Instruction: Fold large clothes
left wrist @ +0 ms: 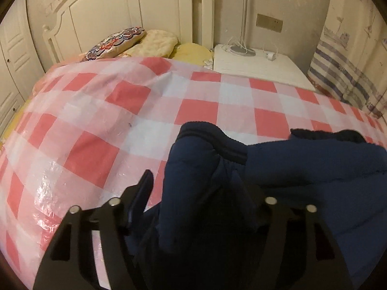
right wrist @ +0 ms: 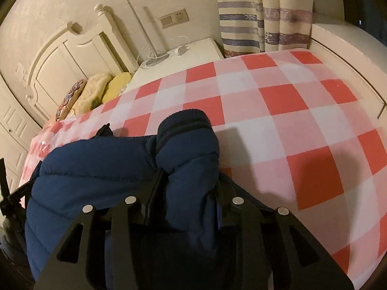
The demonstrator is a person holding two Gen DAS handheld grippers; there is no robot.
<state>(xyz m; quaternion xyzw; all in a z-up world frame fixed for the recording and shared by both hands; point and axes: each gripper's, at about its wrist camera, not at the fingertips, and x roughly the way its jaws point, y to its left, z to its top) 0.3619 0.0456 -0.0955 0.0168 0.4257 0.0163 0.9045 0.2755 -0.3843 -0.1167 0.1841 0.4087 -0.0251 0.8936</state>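
1. Left wrist view, garment: a navy-blue quilted padded jacket point(left wrist: 302, 169), puffy, with stitched channels and a sheen on the fabric. It lies on the bed in the lower right half of the view. One sleeve stands up bunched between the fingers, ending in a darker ribbed knit cuff point(left wrist: 210, 133). A second dark ribbed edge shows at the far right.
2. Left wrist view, tool: the left gripper point(left wrist: 193, 188), black, two-fingered. The left finger point(left wrist: 142, 193) stands clear of the cloth with checked cover showing beside it; the right finger is buried in dark fabric. The jaws stand partly apart with the sleeve between them; whether the pads press on it I cannot tell.
3. Left wrist view, surroundings: a red, pink and white checked plastic sheet point(left wrist: 121, 111) covers the bed; a patterned pillow point(left wrist: 116, 41) and a yellow cushion point(left wrist: 191, 50) lie at the cream wooden headboard point(left wrist: 108, 7); a white bedside table point(left wrist: 261, 70) carries a lamp base; a striped curtain point(left wrist: 343, 67) hangs at right.
4. Right wrist view, garment: the same jacket point(right wrist: 92, 169) fills the lower left, resting on the checked sheet point(right wrist: 290, 111). A padded sleeve rises between the fingers, its ribbed cuff point(right wrist: 183, 120) folded over on top.
5. Right wrist view, tool: the right gripper point(right wrist: 188, 188), jaws drawn narrow, pinching the sleeve on both sides.
6. Right wrist view, surroundings: headboard point(right wrist: 72, 55), bedside table point(right wrist: 183, 58), curtain point(right wrist: 261, 24).
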